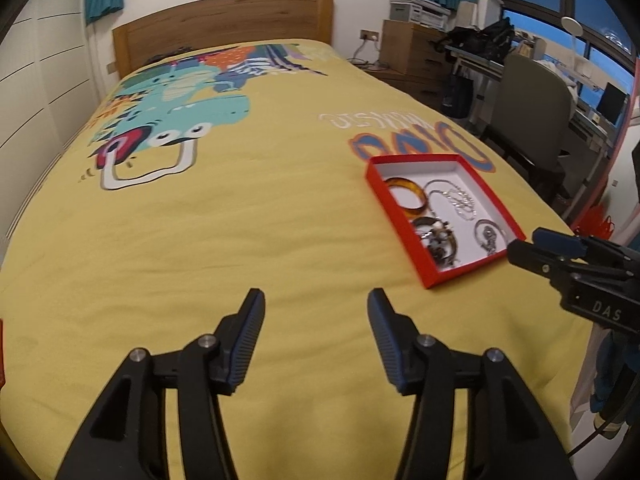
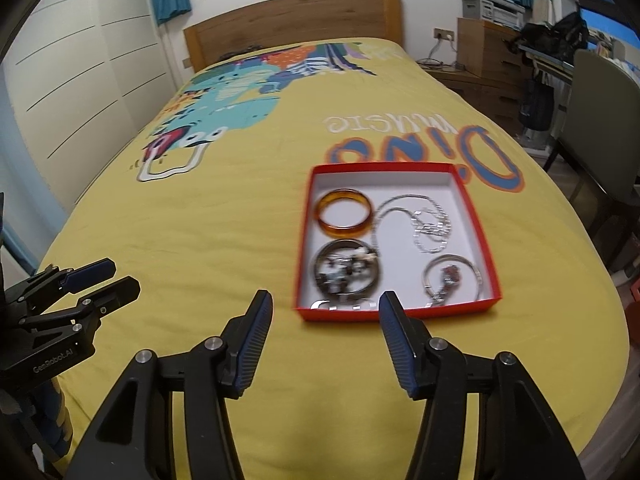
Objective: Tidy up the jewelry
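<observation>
Right wrist view: yellow bedspread [image 2: 240, 220] with a dinosaur print, spread across a bed with a wooden headboard [image 2: 296, 20]. On the bedspread, toward the right side, a shallow red box [image 2: 302, 248] with a white floor, lid off. Inside the box, at the far left, an amber bangle [image 2: 344, 218] lying flat. Beside it on the right, a silver chain [image 2: 428, 224] in a loose tangle. Nearer, at the left, a dark ring-shaped bracelet [image 2: 346, 272] with charms bunched inside it, somewhat blurred. At the near right, a thin silver bracelet [image 2: 452, 278] with a small reddish charm. Along the near wall, a small pale curved piece, too blurred to identify.

Right claw [image 2: 325, 338] low over the bedspread just short of the box's near edge, fingers spread wide, nothing between them. Left claw [image 2: 110, 278] off at the left edge, well apart from the box, fingers parted, nothing held.

Left wrist view: left claw [image 1: 316, 332] wide open over bare bedspread [image 1: 200, 240], red box [image 1: 434, 276] ahead to the right, right claw [image 1: 524, 246] just beside the box's near right corner.
</observation>
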{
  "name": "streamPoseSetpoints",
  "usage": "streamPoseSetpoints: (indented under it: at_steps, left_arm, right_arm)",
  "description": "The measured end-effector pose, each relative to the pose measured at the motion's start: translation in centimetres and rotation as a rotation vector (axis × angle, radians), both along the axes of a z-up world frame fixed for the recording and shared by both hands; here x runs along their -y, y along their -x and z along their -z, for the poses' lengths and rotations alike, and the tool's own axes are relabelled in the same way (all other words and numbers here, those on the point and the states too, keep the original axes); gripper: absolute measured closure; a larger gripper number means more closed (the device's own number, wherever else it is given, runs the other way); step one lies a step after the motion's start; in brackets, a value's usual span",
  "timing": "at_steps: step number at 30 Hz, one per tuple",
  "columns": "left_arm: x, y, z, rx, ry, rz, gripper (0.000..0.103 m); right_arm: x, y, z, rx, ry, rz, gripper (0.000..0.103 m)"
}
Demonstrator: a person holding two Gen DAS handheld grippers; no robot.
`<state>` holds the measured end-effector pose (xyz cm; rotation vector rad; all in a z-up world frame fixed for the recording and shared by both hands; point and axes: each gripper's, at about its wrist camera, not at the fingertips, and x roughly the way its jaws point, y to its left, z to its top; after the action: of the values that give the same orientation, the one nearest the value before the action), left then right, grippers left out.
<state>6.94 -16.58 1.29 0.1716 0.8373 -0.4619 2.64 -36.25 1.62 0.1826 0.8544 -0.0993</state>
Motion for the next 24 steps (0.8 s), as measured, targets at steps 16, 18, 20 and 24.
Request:
streamPoseSetpoints:
  at_steps: [16, 18, 20, 24]
  left_arm:
    - [-11.9, 2.4, -0.4, 0.042, -0.062, -0.189, 0.031]
    - [-13.3, 2.6, -0.5, 0.046, -0.056, -0.217, 0.031]
    - [-14.6, 2.9, -0.7, 0.05, -0.048, -0.238, 0.031]
    - [-16.3, 3.4, -1.0, 0.06, -0.047, -0.272, 0.031]
  right_arm:
    - [-10.1, 1.1, -0.4, 0.012, 0.002, -0.124, 0.006]
    - [-11.1, 1.1, -0.4, 0.013, 0.006, -0.132, 0.002]
    - [-11.9, 1.2, -0.4, 0.013, 0.007, -0.139, 0.001]
    - [-13.1, 1.4, -0.5, 0.017, 0.014, -0.139, 0.001]
